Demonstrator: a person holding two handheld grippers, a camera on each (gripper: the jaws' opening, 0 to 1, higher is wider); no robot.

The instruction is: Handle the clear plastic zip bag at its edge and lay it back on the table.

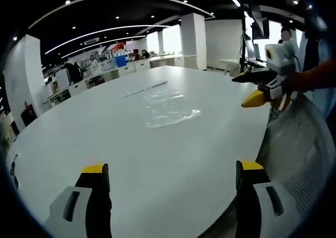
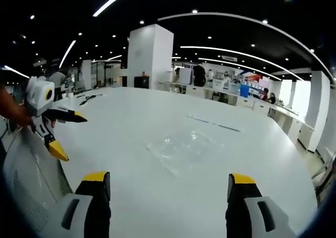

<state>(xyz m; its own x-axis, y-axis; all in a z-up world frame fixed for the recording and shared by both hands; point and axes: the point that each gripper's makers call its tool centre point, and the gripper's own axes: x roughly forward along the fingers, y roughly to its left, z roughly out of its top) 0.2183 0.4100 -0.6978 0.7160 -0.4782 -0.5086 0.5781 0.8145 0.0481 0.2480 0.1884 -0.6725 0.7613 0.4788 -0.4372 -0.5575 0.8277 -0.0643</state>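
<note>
My left gripper (image 1: 170, 177) has its jaws spread wide with nothing between them, held low over the near part of the white table (image 1: 79, 143), and my right gripper (image 2: 169, 188) is the same, apart and empty. The clear plastic zip bag (image 1: 169, 108) lies flat on the tabletop ahead of both, well apart from either set of jaws; from the right gripper view it sits just beyond my jaws toward the table's middle (image 2: 184, 146), its nearer edge showing as a faint bright line. I judge the wide stance makes sense: a thin film lying flat offers only an edge to pinch, so the jaws need room to straddle it. Both grippers sit back from the bag, one to each side, which leaves either free to come in. Two thin strips (image 1: 144, 88) lie on the table past the bag; I cannot tell what they are, as they are small and pale. A mesh chair back (image 1: 299, 149) stands at the table's edge beside me. The bag looks already at rest on the table, so I cannot say whether the handling is ahead or finished.
</note>
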